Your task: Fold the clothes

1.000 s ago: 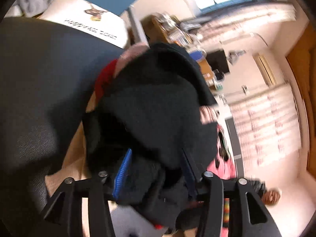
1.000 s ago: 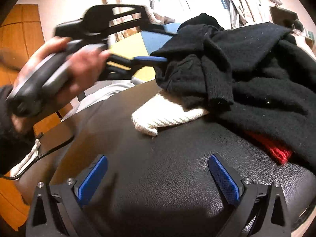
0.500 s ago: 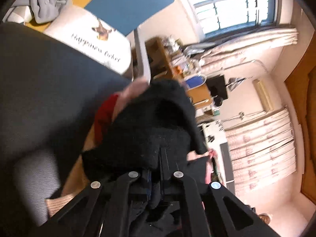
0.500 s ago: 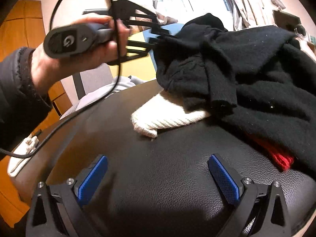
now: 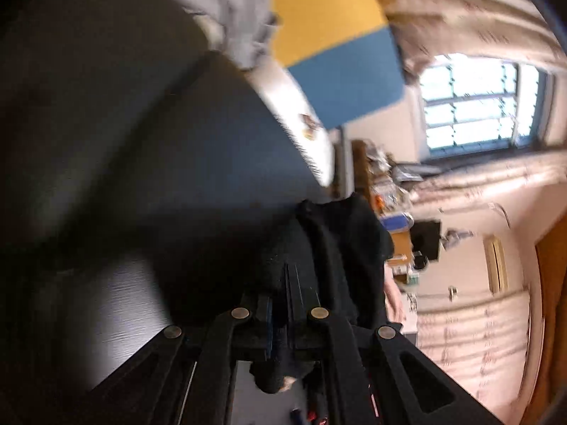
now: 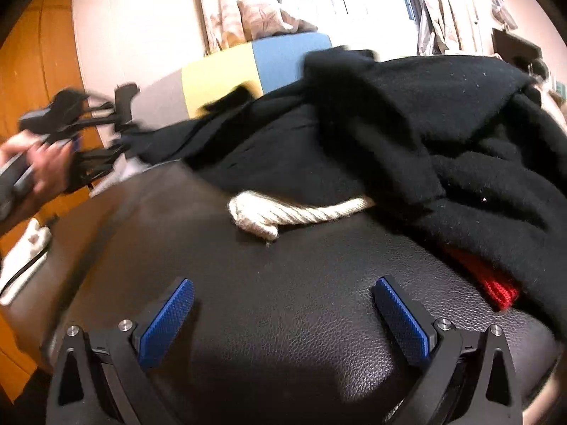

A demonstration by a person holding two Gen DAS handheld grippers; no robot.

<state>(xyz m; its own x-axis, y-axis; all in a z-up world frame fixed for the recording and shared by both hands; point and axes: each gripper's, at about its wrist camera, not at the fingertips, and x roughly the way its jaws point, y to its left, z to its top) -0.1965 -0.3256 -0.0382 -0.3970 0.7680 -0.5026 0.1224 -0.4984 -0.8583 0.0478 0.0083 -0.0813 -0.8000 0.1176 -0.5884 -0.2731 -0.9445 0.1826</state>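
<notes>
Red garment [image 6: 496,288] mostly under black sweater [image 6: 443,134]

Under your right gripper [image 6: 281,313] you see a dark seat [image 6: 283,283] of grained leather with a soft shine, and the gripper's pads [image 6: 166,320] are blue with a fine rough texture on matt black plastic. The black garment [image 6: 407,124] is fuzzy matt knit, the cream piece [image 6: 294,212] is ribbed knit, and the red piece [image 6: 496,288] is knit too.

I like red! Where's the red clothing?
In the right wrist view, the red garment peeks out at lower right, under the black sweater, on the black leather seat.
</notes>
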